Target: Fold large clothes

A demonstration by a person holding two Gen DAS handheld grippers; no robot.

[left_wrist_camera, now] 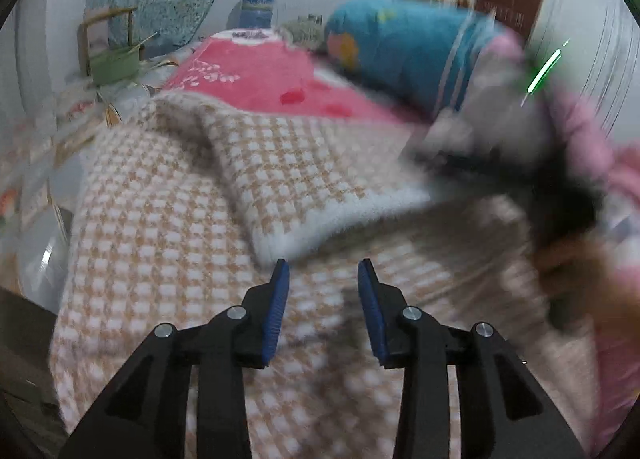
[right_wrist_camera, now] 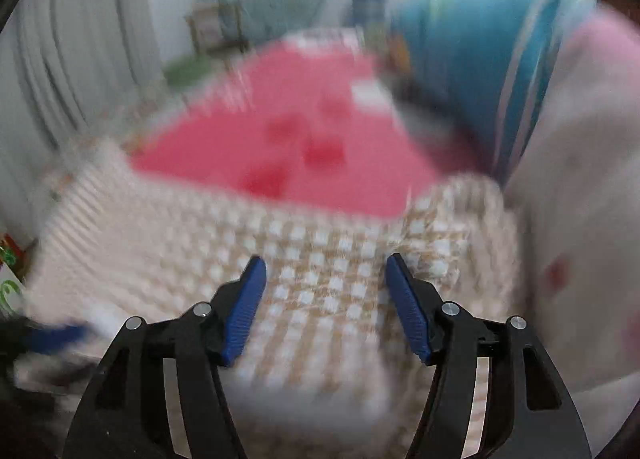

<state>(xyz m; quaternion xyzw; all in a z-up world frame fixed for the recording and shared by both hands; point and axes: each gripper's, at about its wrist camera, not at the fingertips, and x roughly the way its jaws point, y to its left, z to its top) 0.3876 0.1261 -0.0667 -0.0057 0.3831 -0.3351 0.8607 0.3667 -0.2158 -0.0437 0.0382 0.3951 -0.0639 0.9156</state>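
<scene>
Beige checked garment (left_wrist_camera: 160,239), white-edged fold ahead; left tool (left_wrist_camera: 323,271), right tool (right_wrist_camera: 325,269) open, empty.

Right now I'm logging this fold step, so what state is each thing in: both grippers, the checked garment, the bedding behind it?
left gripper: open, empty, over the garment.
right gripper: open, empty, over the garment.
checked garment: spread on the bed, one white-trimmed part folded over onto it.
pink blanket: lying flat behind the garment.
blue bedding roll: rolled up, resting on the bed.
</scene>
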